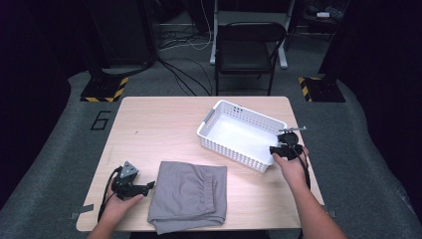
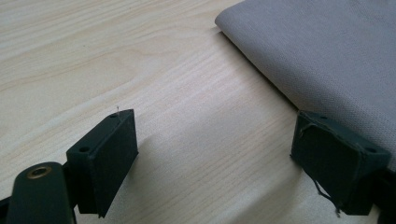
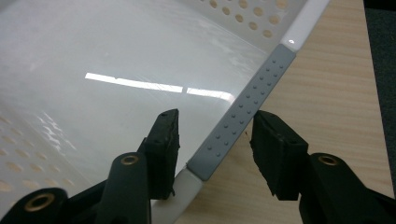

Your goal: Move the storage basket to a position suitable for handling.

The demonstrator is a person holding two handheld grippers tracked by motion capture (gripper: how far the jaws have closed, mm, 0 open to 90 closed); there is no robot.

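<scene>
1. Our right gripper (image 3: 212,135) straddles the grey handle (image 3: 247,109) of the white basket (image 1: 219,137) at the table's right — jaws either side, pads not yet pressing.
2. Our left gripper (image 2: 212,154) rests released beside the folded grey garment (image 1: 189,194).
3. We judge the work barely begun — basket empty, garment on the table (image 1: 149,129).

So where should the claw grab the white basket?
Best on the grey handle at the end of the basket, coming from straight over the rim. The strip is thin and dotted for grip, so one jaw can go inside the wall and one outside. The right claw already straddles it like that, with gaps still showing on both sides.
</scene>
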